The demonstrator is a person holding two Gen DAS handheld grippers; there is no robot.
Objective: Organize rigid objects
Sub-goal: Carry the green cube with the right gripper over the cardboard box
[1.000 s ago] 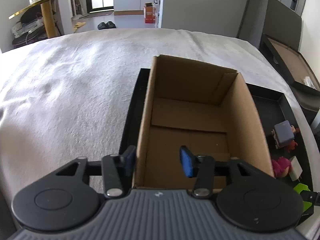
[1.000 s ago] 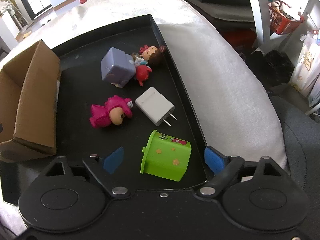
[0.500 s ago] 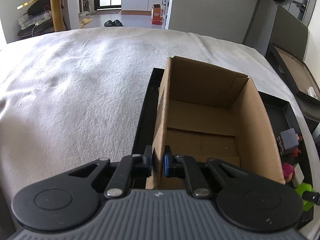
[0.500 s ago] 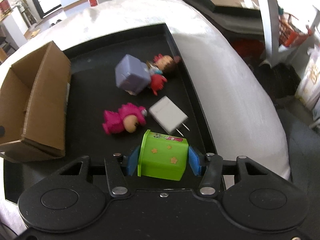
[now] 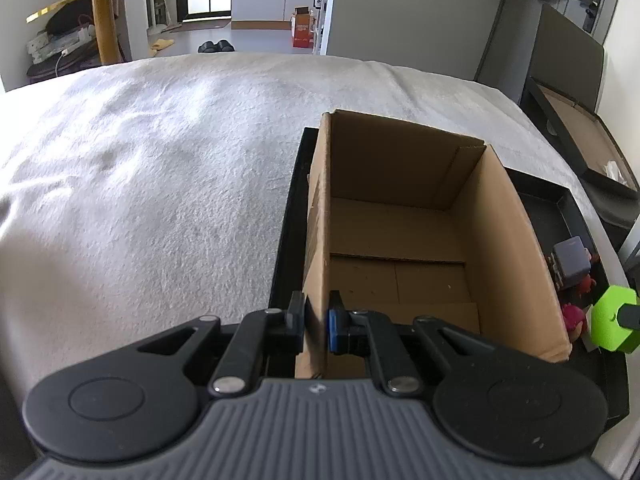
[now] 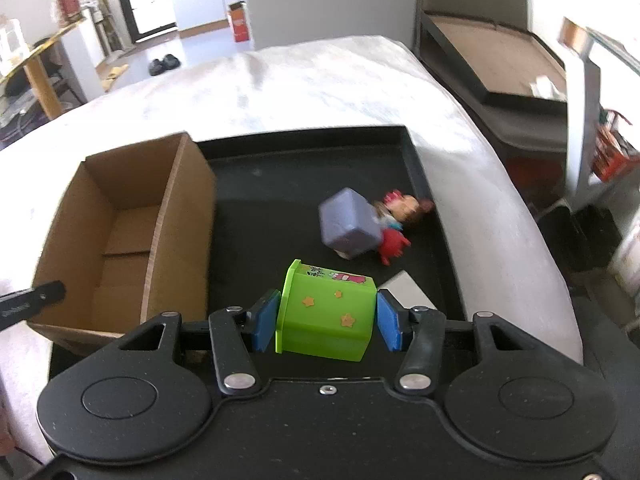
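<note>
Above the tray's (image 6: 416,152) near edge, right claw (image 6: 327,322) grips green box (image 6: 326,312); left claw (image 5: 317,327) pinches the carton (image 5: 500,240) wall. Next: carry leftward, release inside.

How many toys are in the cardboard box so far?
None: the cardboard box is empty inside. In hand: the right gripper is shut on the green toy box, lifted above the black tray, while the left gripper is shut on the box's wall. Left on the tray: the purple cube, two small figures, a pink figure and the white charger.
</note>
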